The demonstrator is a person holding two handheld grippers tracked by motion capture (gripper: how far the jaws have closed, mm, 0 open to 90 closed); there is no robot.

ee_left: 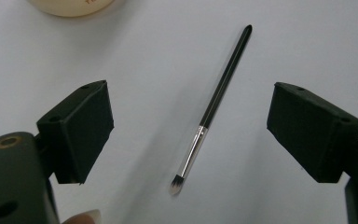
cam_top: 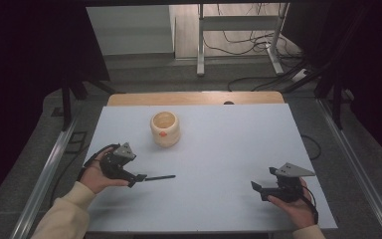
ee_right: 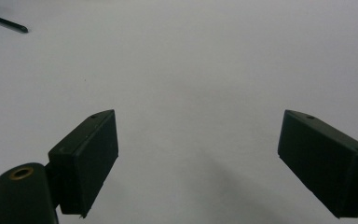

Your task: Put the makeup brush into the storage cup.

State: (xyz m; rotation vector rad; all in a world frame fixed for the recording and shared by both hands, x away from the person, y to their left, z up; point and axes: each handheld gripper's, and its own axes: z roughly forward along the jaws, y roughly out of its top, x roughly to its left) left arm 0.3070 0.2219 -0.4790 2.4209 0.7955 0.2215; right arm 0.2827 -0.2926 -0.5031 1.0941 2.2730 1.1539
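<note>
Tabletop [ee_left: 307, 46] under left jaws bares brush [ee_left: 214, 107] bristles.

Pale worktop [cam_top: 219, 149] under fixed camera. Cream pot [cam_top: 165, 128] upright near far-left part, open mouth up. Left gripper [cam_top: 138, 178] in hand at left edge, pointing right at thin black brush [cam_top: 160, 177] lying flat. Right gripper [cam_top: 256, 188] in hand near front right, well apart from brush.

A lab-like recording room: dark curtains [cam_top: 25, 74] flank a bare white table [cam_top: 229, 149], loose cables [cam_top: 248, 40] trailing across the floor.
</note>
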